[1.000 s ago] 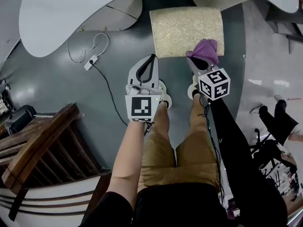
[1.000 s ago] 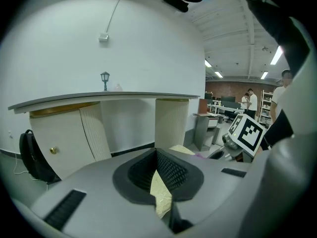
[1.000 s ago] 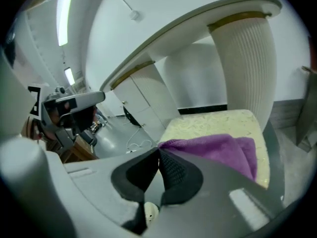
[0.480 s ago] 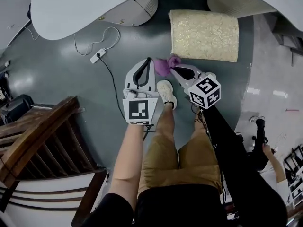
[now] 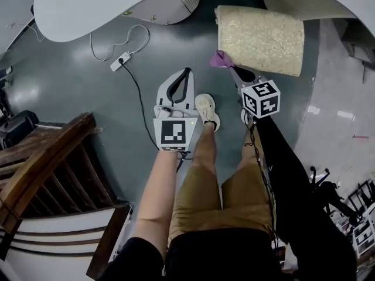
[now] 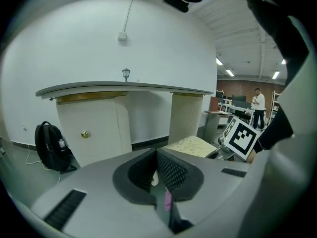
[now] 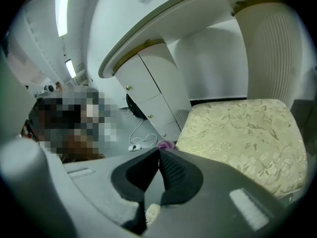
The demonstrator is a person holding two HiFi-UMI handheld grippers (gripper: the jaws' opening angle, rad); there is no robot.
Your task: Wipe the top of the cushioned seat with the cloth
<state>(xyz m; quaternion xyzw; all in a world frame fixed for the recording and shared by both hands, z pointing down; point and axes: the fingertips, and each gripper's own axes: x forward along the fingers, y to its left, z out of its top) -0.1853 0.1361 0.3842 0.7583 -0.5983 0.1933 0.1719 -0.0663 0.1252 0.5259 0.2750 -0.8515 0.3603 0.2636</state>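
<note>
**Approach to the wipe.** The person stands on the grey floor (image 5: 76, 98) facing the cushioned seat (image 5: 261, 40), a gold-patterned stool set just in front of a curved white counter (image 5: 88, 10).

- **Right gripper:** The right gripper (image 5: 227, 65) is clenched on the purple cloth (image 5: 218, 59). It pinches the cloth at the very tips, so a small bunch sticks out ahead of the jaws. Held this way, the fabric rather than the hard pads would meet the upholstery.
- **Cloth:** It hangs at the seat's near left corner, at the edge and not yet over the top. Whether it touches the side of the cushion cannot be told.
- **Angle:** The gripper slopes down toward that corner, which suits starting at one edge and stroking across.
- **Left gripper:** The left gripper (image 5: 187, 72) is closed on nothing, its pads meeting at the tips. It is held above the floor near the person's shoe (image 5: 206, 109), apart from the seat, probably to keep it out of the wiping path.
</note>
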